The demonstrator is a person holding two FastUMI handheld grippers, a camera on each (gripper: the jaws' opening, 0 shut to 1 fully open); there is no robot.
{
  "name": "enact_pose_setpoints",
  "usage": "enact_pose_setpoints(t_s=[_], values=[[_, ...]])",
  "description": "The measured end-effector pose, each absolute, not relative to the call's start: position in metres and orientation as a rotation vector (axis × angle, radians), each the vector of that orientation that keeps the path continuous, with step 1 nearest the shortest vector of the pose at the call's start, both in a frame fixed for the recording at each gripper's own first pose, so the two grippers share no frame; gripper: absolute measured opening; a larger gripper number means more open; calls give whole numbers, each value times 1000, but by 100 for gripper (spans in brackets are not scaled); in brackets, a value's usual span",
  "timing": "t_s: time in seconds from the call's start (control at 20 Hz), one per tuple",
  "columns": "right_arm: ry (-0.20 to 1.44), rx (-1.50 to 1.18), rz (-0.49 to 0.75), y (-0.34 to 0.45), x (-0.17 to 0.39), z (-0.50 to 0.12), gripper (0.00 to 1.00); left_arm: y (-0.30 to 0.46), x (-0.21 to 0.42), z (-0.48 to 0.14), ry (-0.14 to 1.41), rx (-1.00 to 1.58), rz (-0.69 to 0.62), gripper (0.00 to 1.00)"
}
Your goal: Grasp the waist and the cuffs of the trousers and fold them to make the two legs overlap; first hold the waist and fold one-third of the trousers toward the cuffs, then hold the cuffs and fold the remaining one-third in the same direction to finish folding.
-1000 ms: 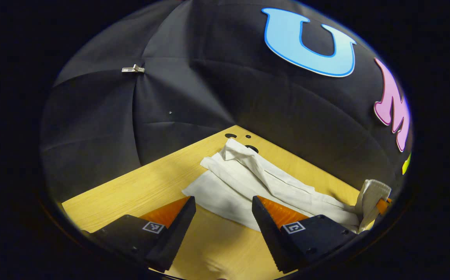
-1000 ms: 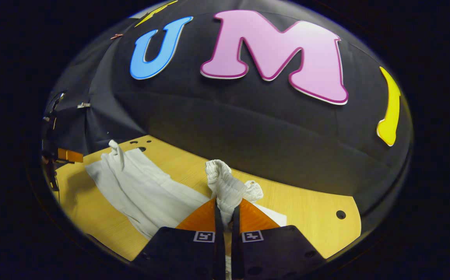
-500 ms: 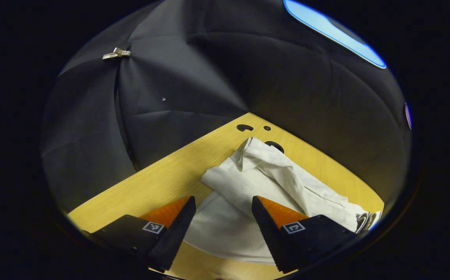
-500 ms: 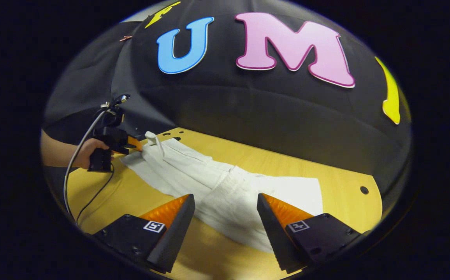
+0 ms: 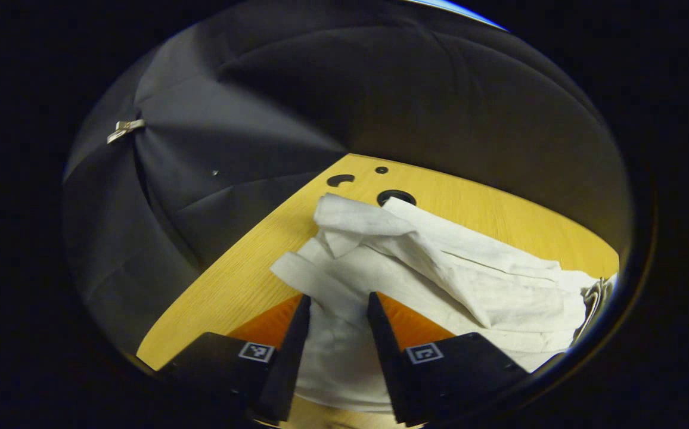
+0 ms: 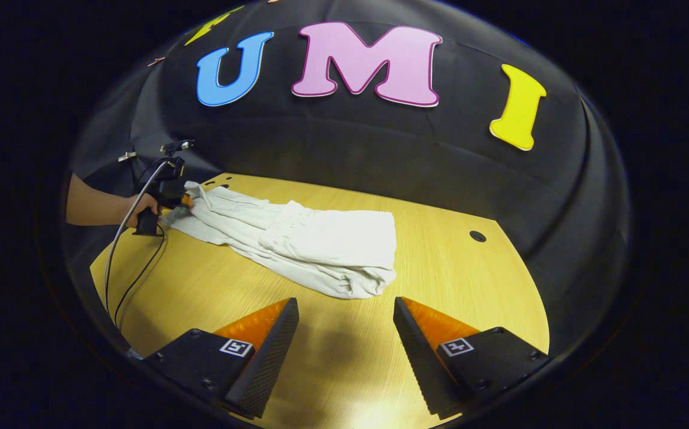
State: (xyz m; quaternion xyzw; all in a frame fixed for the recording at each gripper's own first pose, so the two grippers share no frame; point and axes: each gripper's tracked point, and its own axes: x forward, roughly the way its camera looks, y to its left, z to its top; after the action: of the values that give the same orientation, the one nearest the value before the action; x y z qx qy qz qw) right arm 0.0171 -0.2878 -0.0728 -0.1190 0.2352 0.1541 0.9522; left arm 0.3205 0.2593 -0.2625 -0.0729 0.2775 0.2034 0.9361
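White trousers (image 6: pixel 320 250) lie across the wooden table (image 6: pixel 440 286), with the waist third folded over toward the cuffs and its rounded fold edge (image 6: pixel 368 286) nearest me. My right gripper (image 6: pixel 344 301) is open with nothing in it and hovers over bare table short of that fold. In the left gripper view the crumpled cuff end (image 5: pixel 380 250) fills the foreground. My left gripper (image 5: pixel 338 298) has its fingers narrowed onto a strip of cuff cloth (image 5: pixel 335 333). In the right gripper view the left gripper (image 6: pixel 168 196), held by a hand (image 6: pixel 142 205), sits at the far cuffs (image 6: pixel 201 199).
A cable (image 6: pixel 124 262) trails from the left gripper across the table's left side. Round holes mark the tabletop near the cuffs (image 5: pixel 396 196) and at the far right (image 6: pixel 477 236). Black cloth walls close in behind the table edges.
My right gripper let go of the waist, which now lies folded over the legs, and drew back. My left gripper moved onto the cuffs and its fingers narrowed on the cloth.
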Motion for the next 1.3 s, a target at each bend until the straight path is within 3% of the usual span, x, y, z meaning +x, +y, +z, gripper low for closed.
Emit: enact_pose_setpoints(t_s=[0.1,0.25,0.35,0.55,0.8,1.3], values=[[476,-284,323,-293,10,-66,98,254,324,-262,578,-100,396,35],[471,-305,303,-308,11,-54,98,250,326,-257,572,-37,397,13],[476,-312,283,-316,12,-51,98,248,328,-255,556,-54,394,6],[468,-302,270,-319,15,-45,98,245,325,-211,405,-213,423,6],[443,-208,230,-322,17,-38,98,187,318,-140,346,-210,279,6],[374,-113,131,-360,13,-19,98,-39,329,-32,286,-200,-21,6]])
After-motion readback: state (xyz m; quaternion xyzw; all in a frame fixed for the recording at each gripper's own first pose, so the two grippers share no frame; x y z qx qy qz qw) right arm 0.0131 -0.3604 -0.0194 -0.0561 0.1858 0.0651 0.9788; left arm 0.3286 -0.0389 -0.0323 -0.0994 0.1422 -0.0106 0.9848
